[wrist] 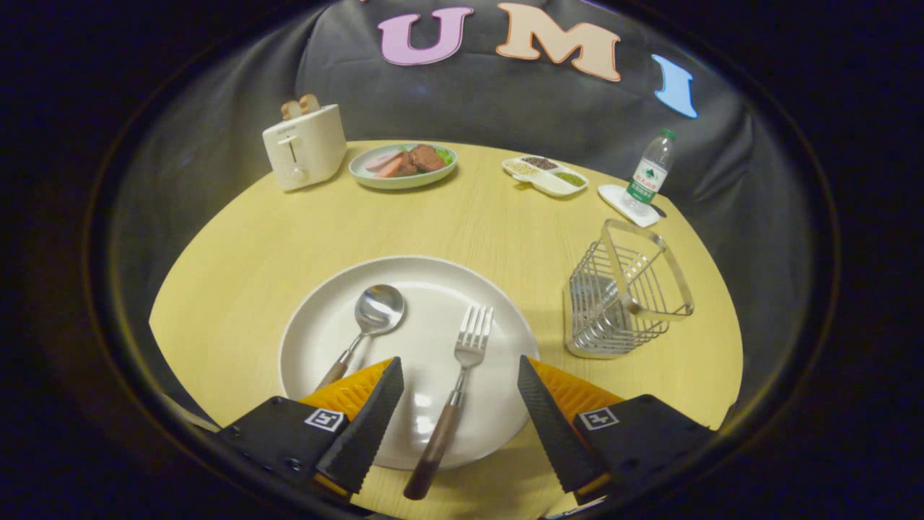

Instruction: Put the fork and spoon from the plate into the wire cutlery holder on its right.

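My white plate (433, 289) sits near the front edge of the round yellow table (238, 274). The wire cutlery holder (626, 292) stands just to its right, close to the table's edge, with bare table between them. My gripper (460, 390) is wide apart and holds nothing. The fork (455, 390) lies on the plate between my fingers, its handle poking over the rim. The spoon (364, 328) lies left of it.

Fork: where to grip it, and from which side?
Grip the fork by its brown wooden handle, coming from above with the open gripper straddling it. It lies flat on the plate, handle overhanging the near rim, and is already centred between the jaws.
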